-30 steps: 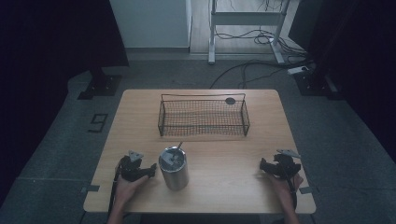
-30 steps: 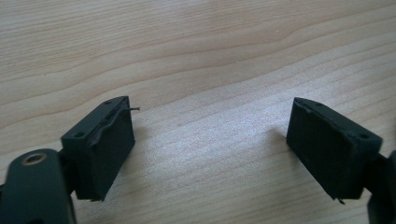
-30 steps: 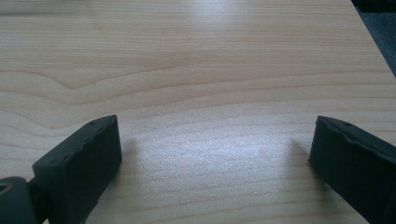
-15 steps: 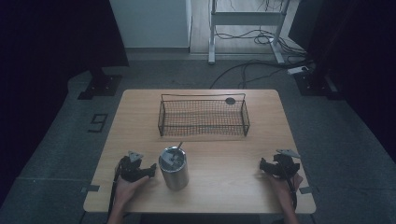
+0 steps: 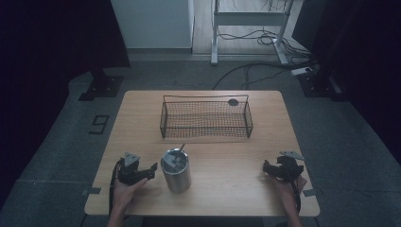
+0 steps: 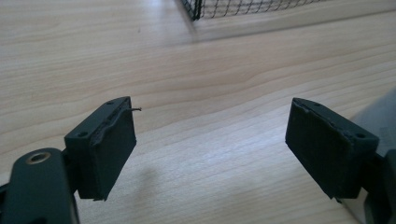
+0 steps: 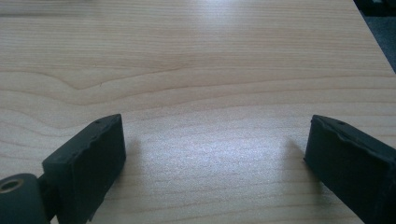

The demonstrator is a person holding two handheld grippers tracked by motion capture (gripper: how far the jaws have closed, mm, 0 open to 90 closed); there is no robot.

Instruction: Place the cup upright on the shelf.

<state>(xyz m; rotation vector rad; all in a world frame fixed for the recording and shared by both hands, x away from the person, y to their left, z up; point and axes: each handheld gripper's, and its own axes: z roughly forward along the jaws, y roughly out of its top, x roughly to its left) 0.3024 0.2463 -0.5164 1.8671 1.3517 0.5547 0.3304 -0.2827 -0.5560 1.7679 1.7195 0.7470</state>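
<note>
A steel cup (image 5: 176,170) stands near the table's front left, with a thin handle (image 5: 181,148) sticking out of it and something grey inside. My left gripper (image 5: 150,170) lies just left of the cup and points at it. It is open, and its jaws have just closed a little with nothing between them. In the left gripper view the gripper (image 6: 210,116) frames bare wood, with the cup (image 6: 380,116) at the right edge. My right gripper (image 5: 265,168) rests open at the front right. Bare table shows between its jaws (image 7: 212,135).
A black wire basket (image 5: 205,118) stands across the middle of the wooden table (image 5: 227,156), and its corner (image 6: 233,7) shows in the left gripper view. A small dark round object (image 5: 233,102) lies behind the basket. Cables and a desk frame lie on the floor beyond.
My left gripper has lifted slightly beside the cup. The right gripper, the cup and the basket have stayed where they were.
</note>
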